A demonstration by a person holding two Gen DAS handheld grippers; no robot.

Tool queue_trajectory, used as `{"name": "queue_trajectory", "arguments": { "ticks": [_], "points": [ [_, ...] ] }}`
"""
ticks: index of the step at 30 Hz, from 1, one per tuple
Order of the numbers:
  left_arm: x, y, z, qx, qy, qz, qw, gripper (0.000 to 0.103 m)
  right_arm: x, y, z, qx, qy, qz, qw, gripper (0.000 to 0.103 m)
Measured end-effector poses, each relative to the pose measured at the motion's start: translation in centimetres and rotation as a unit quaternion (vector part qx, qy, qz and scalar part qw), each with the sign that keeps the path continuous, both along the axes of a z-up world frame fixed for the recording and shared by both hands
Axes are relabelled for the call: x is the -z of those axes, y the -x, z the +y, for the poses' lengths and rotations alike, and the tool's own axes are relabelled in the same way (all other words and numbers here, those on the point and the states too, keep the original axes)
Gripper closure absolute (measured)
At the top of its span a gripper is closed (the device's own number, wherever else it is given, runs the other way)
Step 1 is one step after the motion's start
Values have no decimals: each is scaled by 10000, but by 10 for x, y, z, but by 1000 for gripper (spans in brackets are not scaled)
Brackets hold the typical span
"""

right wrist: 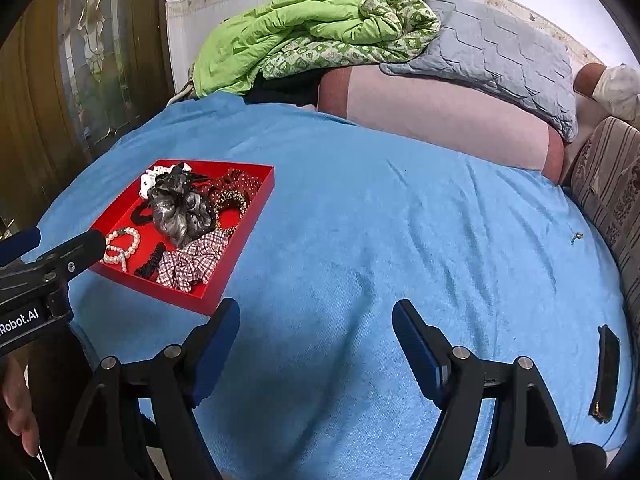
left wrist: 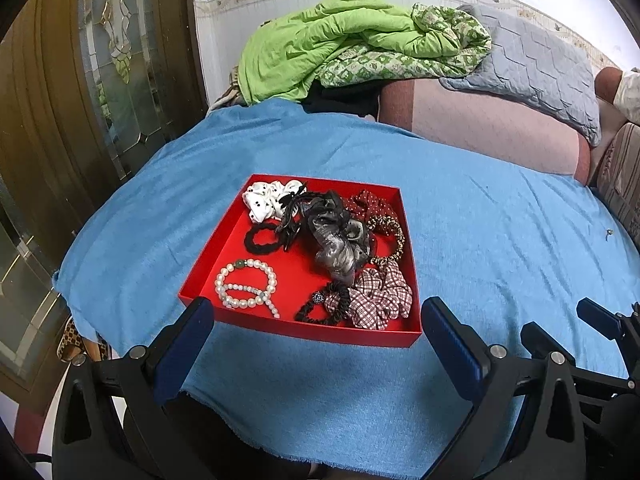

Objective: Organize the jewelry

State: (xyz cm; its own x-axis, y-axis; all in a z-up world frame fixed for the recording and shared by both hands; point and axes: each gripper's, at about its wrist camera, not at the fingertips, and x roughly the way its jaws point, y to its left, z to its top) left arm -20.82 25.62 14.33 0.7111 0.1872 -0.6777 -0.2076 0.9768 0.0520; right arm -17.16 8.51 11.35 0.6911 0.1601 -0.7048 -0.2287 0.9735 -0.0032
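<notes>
A red tray lies on a blue cloth and shows in the right wrist view too. In it lie a white pearl bracelet, a grey scrunchie, a plaid scrunchie, a white dotted scrunchie, a black hair tie and other hair ties. My left gripper is open and empty just in front of the tray's near edge. My right gripper is open and empty over the cloth, to the right of the tray.
A green quilt, a grey quilted pillow and a pink bolster lie at the back. A wooden door stands at the left. A dark flat object and a small metal item lie at the cloth's right.
</notes>
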Motion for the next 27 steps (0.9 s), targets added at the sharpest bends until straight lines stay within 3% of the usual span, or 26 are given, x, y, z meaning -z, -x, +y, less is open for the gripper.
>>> {"name": "queue_trajectory", "arguments": {
  "ticks": [27],
  "points": [
    [16, -9, 6, 196, 398, 170, 9989, 0, 18, -11, 2, 62, 51, 242, 9997, 20]
  ]
}}
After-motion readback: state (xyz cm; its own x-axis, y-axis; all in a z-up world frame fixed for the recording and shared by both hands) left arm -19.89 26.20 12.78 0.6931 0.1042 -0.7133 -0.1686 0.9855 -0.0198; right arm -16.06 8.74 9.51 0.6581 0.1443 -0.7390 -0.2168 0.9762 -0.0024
